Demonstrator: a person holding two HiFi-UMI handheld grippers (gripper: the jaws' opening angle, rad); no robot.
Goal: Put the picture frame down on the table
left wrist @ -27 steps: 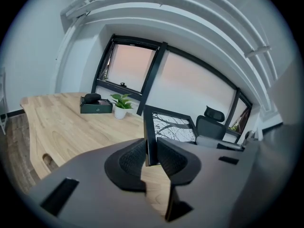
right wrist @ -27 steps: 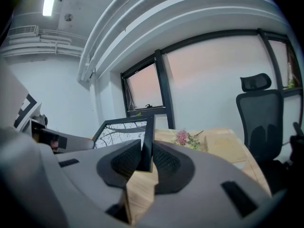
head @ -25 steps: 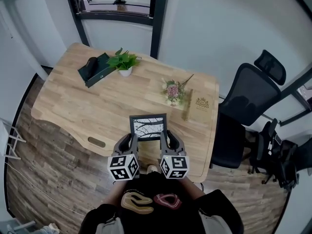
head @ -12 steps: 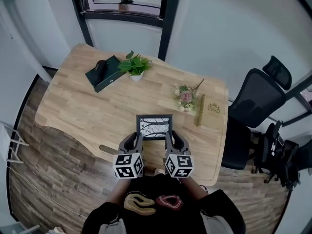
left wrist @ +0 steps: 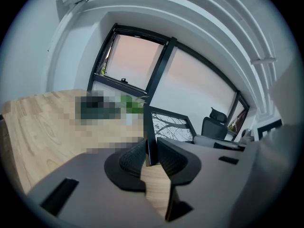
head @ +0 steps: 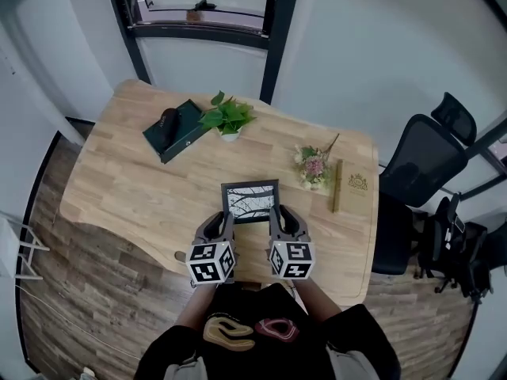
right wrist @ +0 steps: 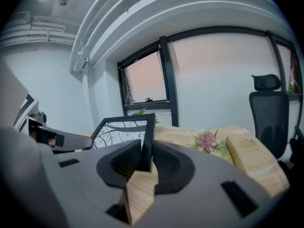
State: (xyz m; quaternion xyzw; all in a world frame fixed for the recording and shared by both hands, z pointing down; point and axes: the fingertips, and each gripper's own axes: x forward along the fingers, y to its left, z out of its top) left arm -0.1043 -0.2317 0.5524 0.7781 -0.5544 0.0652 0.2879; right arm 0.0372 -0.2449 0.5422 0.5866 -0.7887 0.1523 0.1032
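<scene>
A: Progress on black rectangular picture frame (head: pixel 249 202) with tree print?
B: Not down yet. Pinched at both side edges by left gripper (head: pixel 224 222) and right gripper (head: pixel 277 216), upright over light wooden table (head: pixel 142 188) (lowering and release to go, probably).

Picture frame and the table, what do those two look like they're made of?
The picture frame has a matte black border with no visible grain or shine, so painted wood or plastic; I can't tell which. Its black-and-white branch print looks like paper; whether glass covers it is unclear. The table looks like light wood or wood-look laminate: plank-like strips, visible grain, low-sheen finish.
</scene>
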